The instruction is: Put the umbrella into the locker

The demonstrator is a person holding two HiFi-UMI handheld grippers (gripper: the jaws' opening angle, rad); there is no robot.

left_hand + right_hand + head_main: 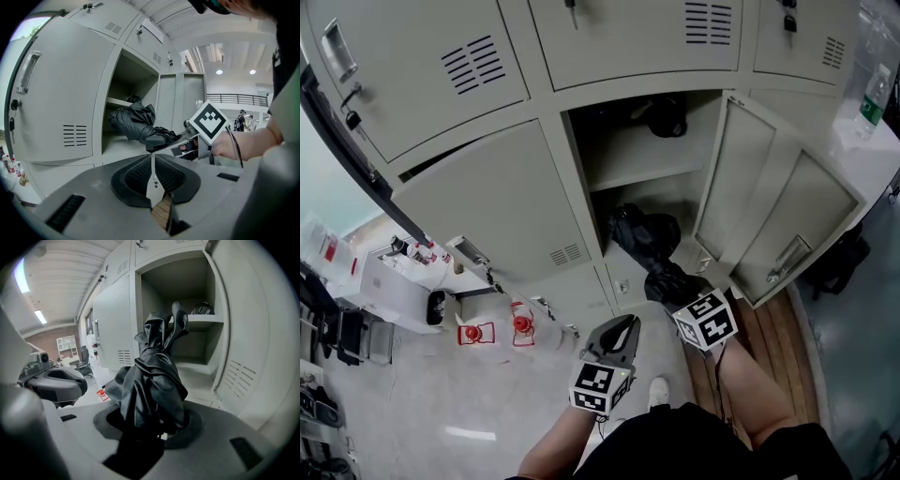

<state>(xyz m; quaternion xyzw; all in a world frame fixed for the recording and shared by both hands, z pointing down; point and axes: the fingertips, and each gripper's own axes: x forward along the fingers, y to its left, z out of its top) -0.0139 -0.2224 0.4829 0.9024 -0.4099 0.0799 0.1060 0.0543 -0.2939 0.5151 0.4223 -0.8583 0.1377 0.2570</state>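
Note:
The folded black umbrella (pixel 645 239) lies with its far end inside the lower part of the open locker (pixel 645 192), under the shelf. My right gripper (pixel 673 283) is shut on its near end, just outside the locker's opening. In the right gripper view the umbrella (pixel 152 376) rises from between the jaws and points into the locker (pixel 192 341). My left gripper (pixel 617 336) hangs lower and to the left, jaws shut with nothing in them. The left gripper view shows its pads (pixel 140 176) together, with the umbrella (pixel 138 123) and the right gripper (pixel 185 145) beyond.
The locker door (pixel 773 211) stands open to the right. A dark object (pixel 666 116) sits on the upper shelf. Closed lockers surround the opening. Red and white items (pixel 478 333) lie on the floor at the left, by white boxes (pixel 389 291). A shoe (pixel 658 392) is below.

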